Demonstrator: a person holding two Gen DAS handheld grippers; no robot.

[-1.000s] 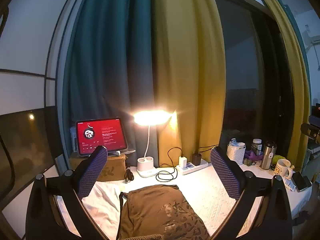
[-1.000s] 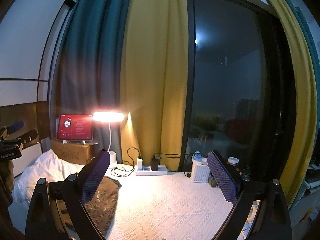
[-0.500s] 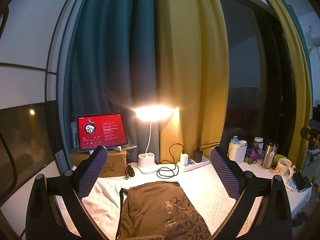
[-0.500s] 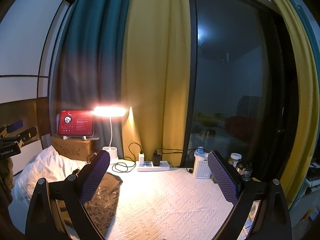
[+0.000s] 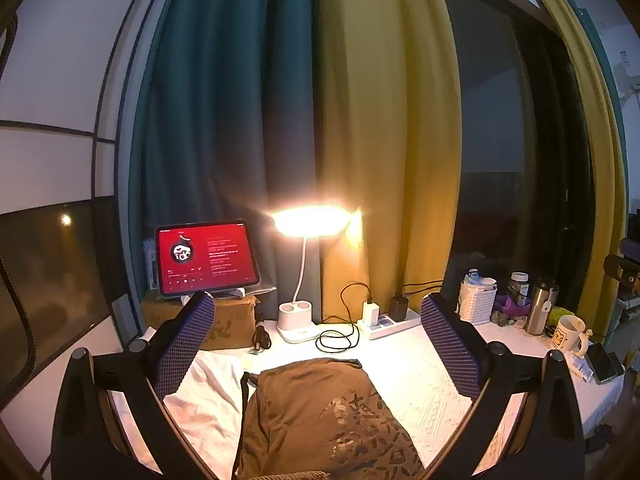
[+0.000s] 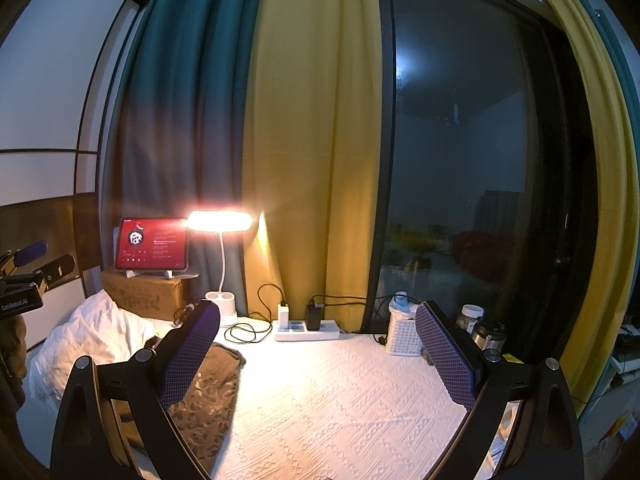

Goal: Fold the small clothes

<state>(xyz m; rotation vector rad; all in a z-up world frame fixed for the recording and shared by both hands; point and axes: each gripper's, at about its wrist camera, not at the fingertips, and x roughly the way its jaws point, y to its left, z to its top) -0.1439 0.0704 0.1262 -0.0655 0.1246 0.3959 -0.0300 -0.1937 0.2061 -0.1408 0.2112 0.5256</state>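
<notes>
One brown printed garment lies at 6 o'clock beneath the left gripper; the left gripper and right gripper both gape wide, empty.

Left wrist cam sits low over the near edge of the white bedspread, looking level toward the far edge and curtains, with the brown garment close under the lens. Right wrist cam is further right, same heading, angled more at the dark window. Both views share the lamp, red tablet, power strip and white basket (all along the far edge).
</notes>
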